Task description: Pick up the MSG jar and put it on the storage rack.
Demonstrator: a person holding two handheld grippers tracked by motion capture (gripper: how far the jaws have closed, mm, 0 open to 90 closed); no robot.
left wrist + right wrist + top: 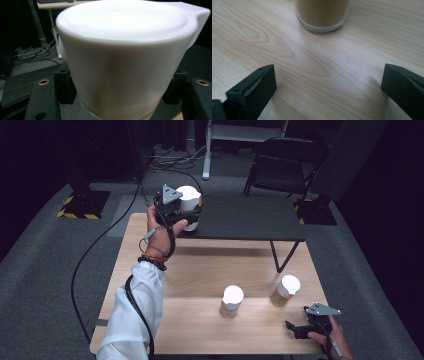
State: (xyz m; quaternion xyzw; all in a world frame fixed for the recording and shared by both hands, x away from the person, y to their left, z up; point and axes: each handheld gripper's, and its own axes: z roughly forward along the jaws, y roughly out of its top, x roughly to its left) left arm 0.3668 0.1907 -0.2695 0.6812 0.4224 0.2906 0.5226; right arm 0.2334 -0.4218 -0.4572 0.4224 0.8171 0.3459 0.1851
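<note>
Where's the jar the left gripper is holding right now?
The white-lidded jar sits clamped in the left gripper, far left in the high view, at the black shelf's left end.

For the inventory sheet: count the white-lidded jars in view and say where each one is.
3. One white-lidded glass jar is clamped in the left tool at the black shelf's left end. Two stand on the wooden table: middle jar, right jar. None looks hidden.

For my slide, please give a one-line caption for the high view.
Left tool grips a white-lidded jar over the dark shelf; two jars wait on the wooden table.
</note>
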